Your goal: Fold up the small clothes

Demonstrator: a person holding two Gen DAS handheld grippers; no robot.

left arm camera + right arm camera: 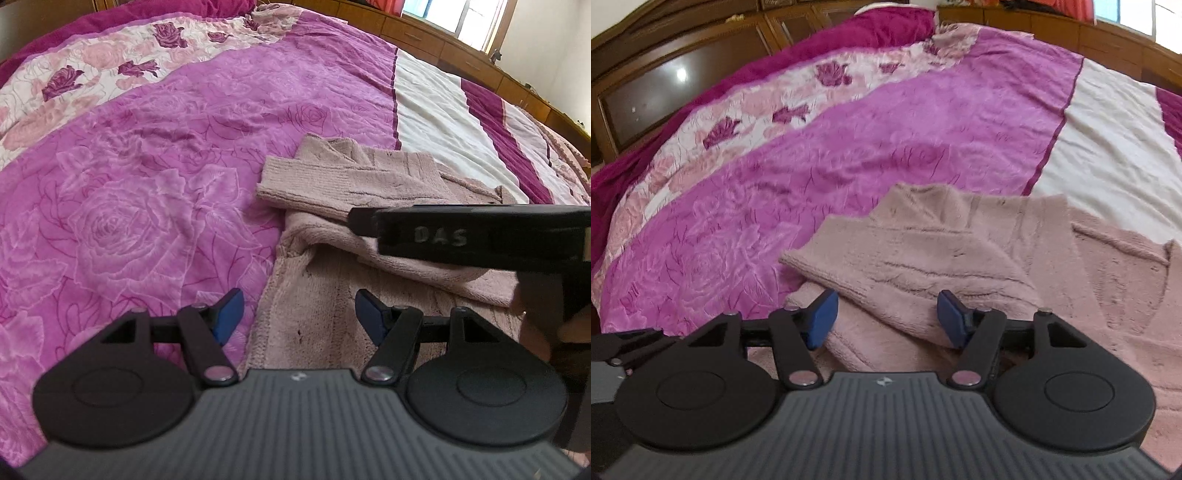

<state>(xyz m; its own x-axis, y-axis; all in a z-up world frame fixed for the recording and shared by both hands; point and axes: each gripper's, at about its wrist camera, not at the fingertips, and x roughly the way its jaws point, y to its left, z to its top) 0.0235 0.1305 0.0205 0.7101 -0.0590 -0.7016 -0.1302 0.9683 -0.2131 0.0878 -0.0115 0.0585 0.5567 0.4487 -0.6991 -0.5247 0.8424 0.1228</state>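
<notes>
A dusty-pink knitted sweater point(332, 258) lies on the bed, one sleeve point(314, 184) folded across its body. My left gripper point(299, 317) hovers over the sweater's left edge, open, its blue pads wide apart with nothing pinched. The right gripper's black body point(461, 232) reaches in from the right above the folded sleeve. In the right wrist view my right gripper point(888, 319) stands open low over the sweater point(1089, 295). The folded sleeve point(905, 266) runs between its blue pads, which do not squeeze it.
The bed is covered by a magenta rose-patterned quilt point(155, 192) with a white stripe point(436, 122) on the right. A dark wooden headboard point(665, 85) stands behind on the left; wooden cabinets point(424, 33) and a window line the back.
</notes>
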